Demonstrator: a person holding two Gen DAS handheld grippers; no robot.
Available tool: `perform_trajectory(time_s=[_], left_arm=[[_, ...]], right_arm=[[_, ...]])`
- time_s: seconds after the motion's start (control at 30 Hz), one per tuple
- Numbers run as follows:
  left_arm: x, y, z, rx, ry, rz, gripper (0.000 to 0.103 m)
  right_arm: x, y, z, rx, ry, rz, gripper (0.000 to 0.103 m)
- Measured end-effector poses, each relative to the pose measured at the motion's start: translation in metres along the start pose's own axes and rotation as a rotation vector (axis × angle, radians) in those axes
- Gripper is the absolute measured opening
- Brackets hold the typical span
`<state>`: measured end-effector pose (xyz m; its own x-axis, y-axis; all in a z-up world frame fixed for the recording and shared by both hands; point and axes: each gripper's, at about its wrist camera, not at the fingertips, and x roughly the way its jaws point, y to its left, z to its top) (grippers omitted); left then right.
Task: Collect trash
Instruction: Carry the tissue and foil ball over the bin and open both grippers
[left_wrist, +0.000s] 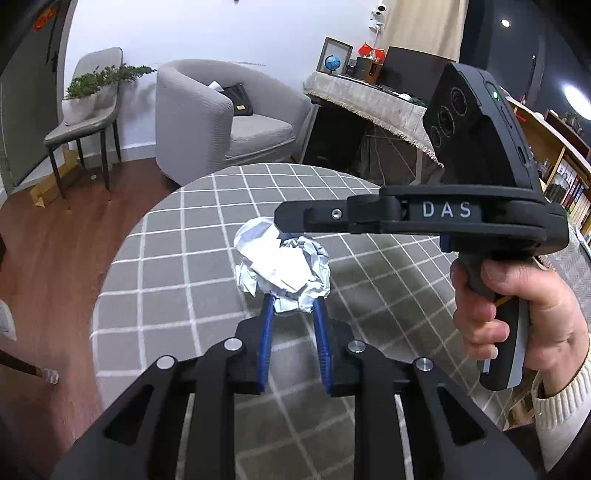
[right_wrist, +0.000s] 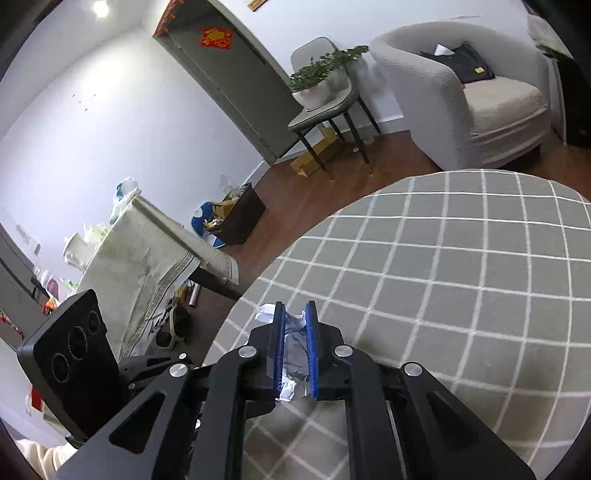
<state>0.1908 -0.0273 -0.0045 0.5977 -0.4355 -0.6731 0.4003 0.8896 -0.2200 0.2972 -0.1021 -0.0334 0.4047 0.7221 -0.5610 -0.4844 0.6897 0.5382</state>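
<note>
In the left wrist view my left gripper (left_wrist: 293, 301) is shut on a crumpled white and silver paper wad (left_wrist: 284, 269), with the blue pads pressing its near side above the round table with the grey checked cloth (left_wrist: 184, 236). My right gripper (left_wrist: 280, 218) comes in from the right, held by a hand. A paler crumpled piece (left_wrist: 256, 234) sticks out at its tip. In the right wrist view the right gripper (right_wrist: 294, 306) is shut on crumpled paper (right_wrist: 293, 350), squeezed between its blue pads. The left gripper's camera body (right_wrist: 70, 350) shows at lower left, with its fingers hidden.
A black bin (right_wrist: 240, 218) full of rubbish stands on the wooden floor beside a cloth-covered table (right_wrist: 147, 258). Beyond the round table are a grey armchair (left_wrist: 221, 122), a chair with a potted plant (left_wrist: 85, 110), a cloth-covered desk (left_wrist: 369, 99) and a bookshelf (left_wrist: 565, 173).
</note>
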Motion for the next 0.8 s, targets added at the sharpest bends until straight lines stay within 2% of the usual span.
perform_trajectory(time_s=[0.3, 0.5, 0.8], left_arm=[[-0.051, 0.013, -0.03, -0.022, -0.035, 0.035, 0.02], [-0.083, 0.026, -0.05, -0.039, -0.039, 0.068, 0.018], [-0.118, 0.045, -0.084, -0.052, -0.037, 0.117, 0.015]], right_arm=[[0.0, 0.068, -0.028, -0.096, -0.03, -0.038, 0.008], [0.017, 0.102, -0.054, -0.131, -0.028, -0.05, 0.008], [0.042, 0.139, -0.082, -0.129, -0.012, 0.005, 0.007]])
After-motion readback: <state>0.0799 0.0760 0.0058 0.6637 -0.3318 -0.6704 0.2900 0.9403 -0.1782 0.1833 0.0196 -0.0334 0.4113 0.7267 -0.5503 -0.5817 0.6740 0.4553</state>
